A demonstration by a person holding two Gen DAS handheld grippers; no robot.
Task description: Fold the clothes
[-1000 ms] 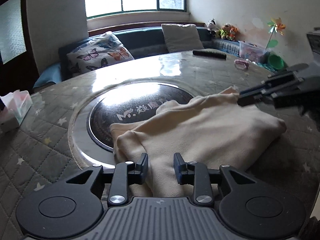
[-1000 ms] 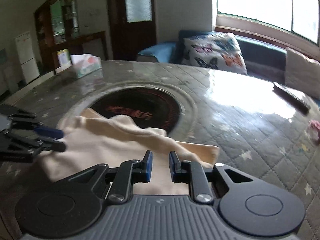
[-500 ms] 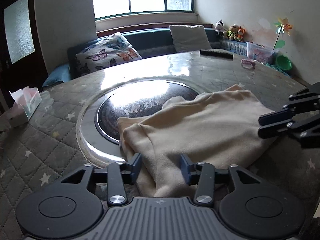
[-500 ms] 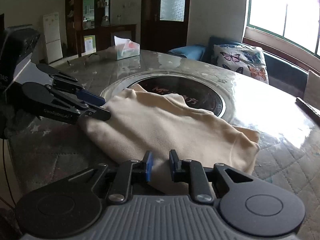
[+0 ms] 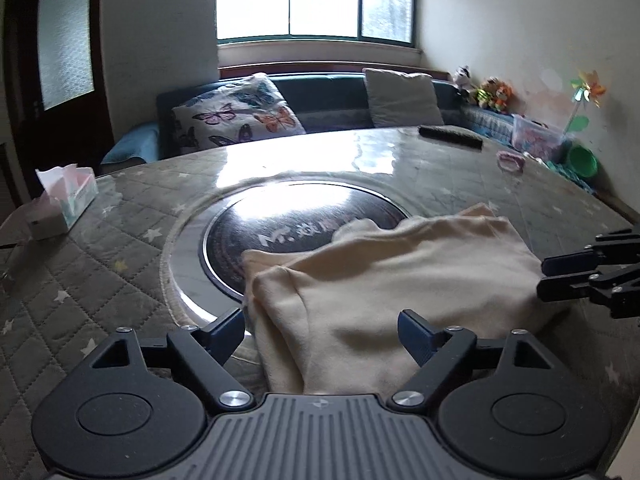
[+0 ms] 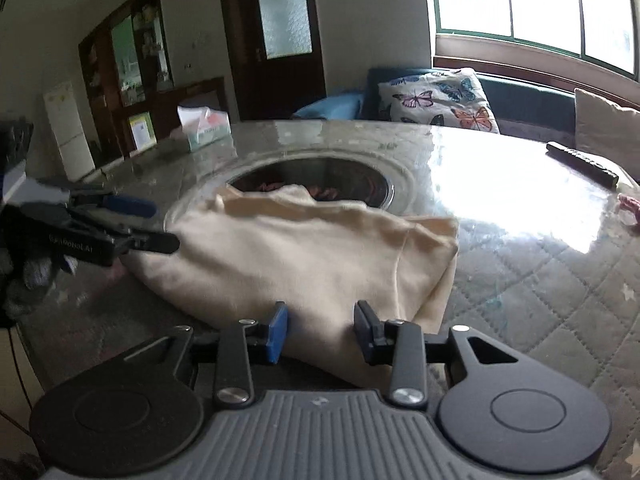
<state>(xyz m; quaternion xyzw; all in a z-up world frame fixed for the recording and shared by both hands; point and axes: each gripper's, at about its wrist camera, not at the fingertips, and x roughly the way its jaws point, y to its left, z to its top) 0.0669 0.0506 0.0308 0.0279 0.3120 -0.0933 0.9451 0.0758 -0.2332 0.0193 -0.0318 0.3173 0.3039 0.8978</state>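
Observation:
A cream garment (image 5: 384, 280) lies folded in a thick bundle on the round table, partly over the dark centre disc (image 5: 296, 220). It also shows in the right wrist view (image 6: 304, 252). My left gripper (image 5: 322, 330) is open wide and empty, at the garment's near edge. My right gripper (image 6: 320, 334) is open and empty, at the opposite edge of the bundle. Each gripper shows in the other's view: the right one (image 5: 560, 280) at the garment's right end, the left one (image 6: 160, 228) at its left end.
A tissue box (image 5: 64, 204) stands at the table's left edge. A black remote (image 5: 450, 136) and a pink object (image 5: 510, 160) lie on the far right. A sofa with a butterfly cushion (image 5: 236, 120) runs behind the table.
Both grippers have opened and let go of the garment, the left one wide. Both have drawn back a little, and the bundle rests on the table.

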